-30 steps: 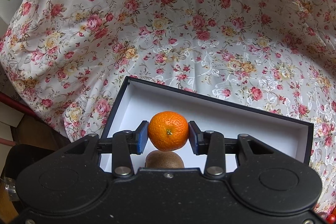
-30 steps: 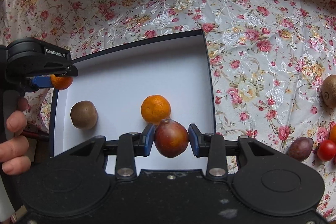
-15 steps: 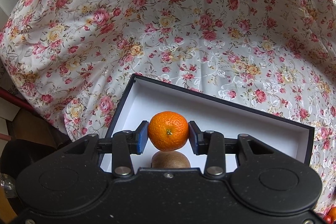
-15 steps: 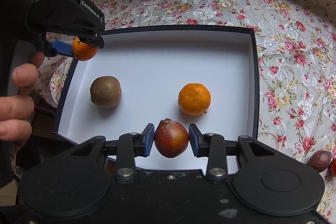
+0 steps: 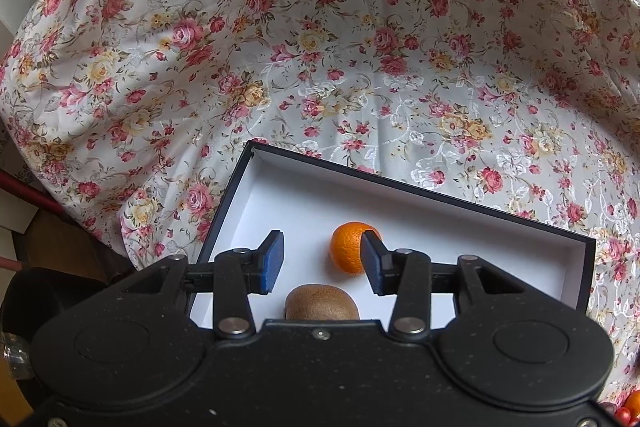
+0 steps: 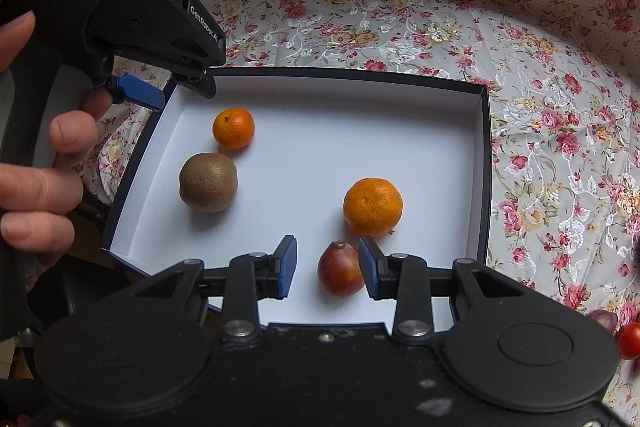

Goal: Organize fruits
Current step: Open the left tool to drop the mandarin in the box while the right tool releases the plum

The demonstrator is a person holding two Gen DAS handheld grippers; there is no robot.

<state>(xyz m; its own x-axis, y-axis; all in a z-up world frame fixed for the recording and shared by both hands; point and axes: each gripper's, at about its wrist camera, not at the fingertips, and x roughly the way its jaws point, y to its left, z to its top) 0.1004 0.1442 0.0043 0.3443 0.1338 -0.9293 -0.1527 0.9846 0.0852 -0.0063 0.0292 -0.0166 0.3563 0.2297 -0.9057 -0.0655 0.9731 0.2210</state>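
I hold both tools over the box (image 6: 486, 163), a shallow white-floored tray with a dark rim on the flowered cloth (image 5: 360, 47), and both stand wide with nothing between the pads. Four fruits lie on the box floor. Seen from the right wrist, the small mandarin (image 6: 233, 128) sits near the far left corner, the kiwi (image 6: 208, 181) just in front of it, the larger mandarin (image 6: 373, 206) towards the right wall, and the red-brown fruit (image 6: 340, 269) at the near edge. That last one lies in the gap of my right gripper (image 6: 327, 267), close against the right pad, its pointed end up and away from me.

My left gripper (image 5: 322, 261) hangs above the left end of the box; through its camera the small mandarin (image 5: 349, 247) shows partly behind the right pad and the kiwi (image 5: 322, 303) directly below the gap.

What the next move turns on, as I judge it: the loose fruit lies to the right of the box. A cherry tomato (image 6: 629, 340) and a purplish fruit (image 6: 600, 319) show at the right edge of the right-wrist view, well apart from the box. My right gripper is plainly the nearer tool, and would need to swing right and slightly back to reach them.
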